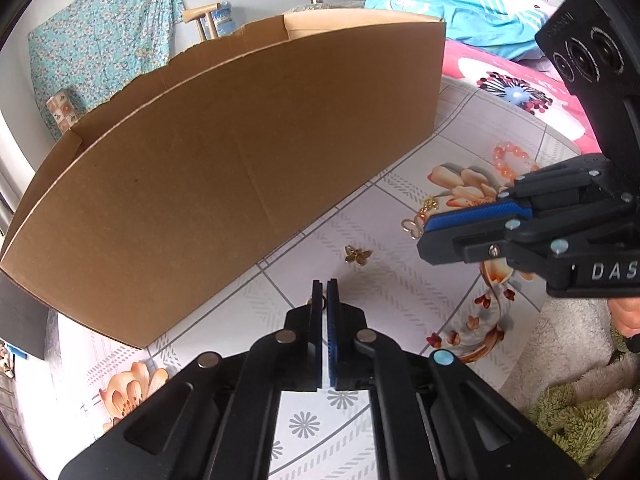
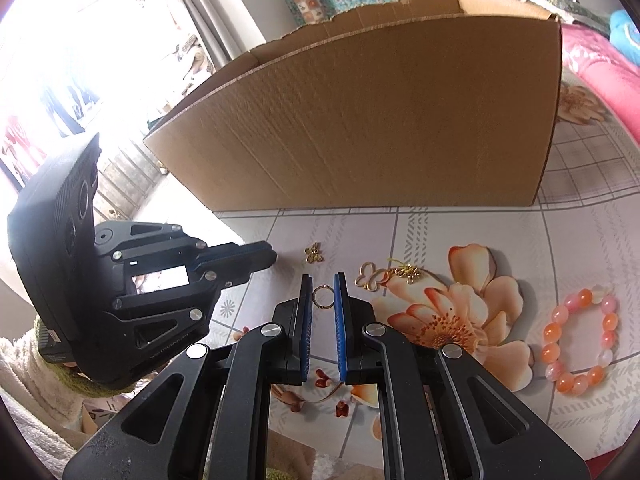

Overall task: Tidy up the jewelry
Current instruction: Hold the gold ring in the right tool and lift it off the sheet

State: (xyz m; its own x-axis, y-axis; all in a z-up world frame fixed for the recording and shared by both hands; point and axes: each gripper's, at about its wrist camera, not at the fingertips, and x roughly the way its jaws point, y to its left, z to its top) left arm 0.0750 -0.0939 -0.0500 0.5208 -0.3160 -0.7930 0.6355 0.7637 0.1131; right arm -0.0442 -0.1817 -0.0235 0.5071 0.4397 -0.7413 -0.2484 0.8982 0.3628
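An open cardboard box [image 1: 224,168] [image 2: 380,128] stands on the floral tablecloth. In front of it lie a small gold butterfly charm [image 1: 357,255] [image 2: 314,253], a gold butterfly outline with a chain [image 2: 374,276] [image 1: 416,222], a thin gold ring [image 2: 322,295] and a pink and orange bead bracelet [image 2: 580,340] [image 1: 514,162]. My right gripper [image 2: 323,280] [image 1: 426,226] is open with the ring lying between its blue pads. My left gripper [image 1: 324,284] [image 2: 270,258] is shut, with a bit of gold showing at its tips; what that is I cannot tell.
The floral tablecloth [image 2: 460,232] covers the table. A fluffy cream and green cloth [image 1: 580,380] lies at the front edge. Pink and blue bedding [image 1: 480,12] lies beyond the box. A patterned curtain [image 1: 100,36] hangs on the back wall.
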